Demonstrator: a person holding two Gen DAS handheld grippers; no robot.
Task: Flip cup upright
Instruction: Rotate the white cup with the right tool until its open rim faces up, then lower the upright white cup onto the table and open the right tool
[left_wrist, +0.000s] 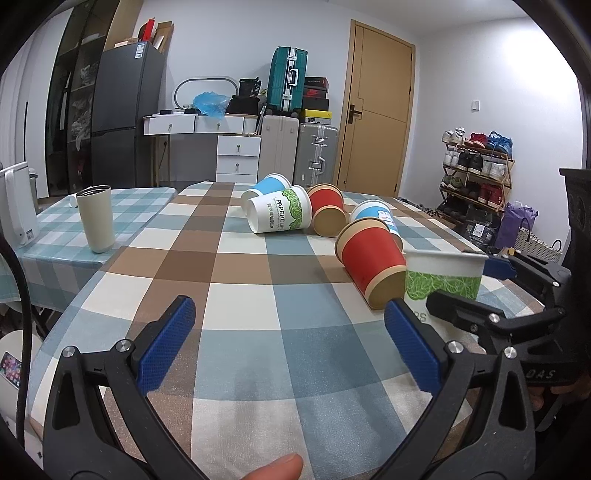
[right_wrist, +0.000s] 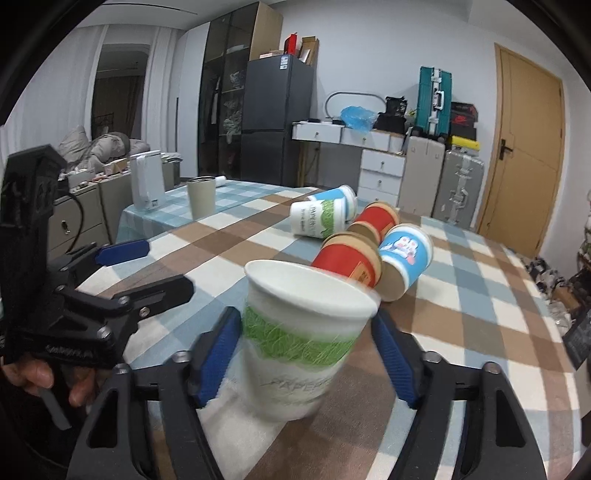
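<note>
The white-and-green cup (right_wrist: 306, 332) stood mouth-up between the blue pads of the right tool (right_wrist: 306, 354), near the front right of the checked worktop (left_wrist: 258, 332). The left pad touched its wall; the right pad stood slightly off it. The cup was blurred in the right wrist view, so whether it was still pinched or just freed could not be told. From the left wrist view its base was hidden behind the tools, so contact with the cloth was judged likely, not certain. The left tool (left_wrist: 291, 343) was held open over bare cloth, with nothing between its pads.

Several faults could be expected from here. If the right tool were drawn back with one pad still dragging on the thin paper wall, the cup could be tipped over again. If it were let go above the cloth or at a lean, it could topple. The nearest red cup (left_wrist: 371, 269) lay just beside it and could be knocked and set rolling, its round side offering little hold on the cloth.

By count, six paper cups were seen: two white-and-green, two red, two blue. One was upright and five lay on their sides. One steel tumbler (left_wrist: 96, 218) was also seen, standing on the adjoining table.
</note>
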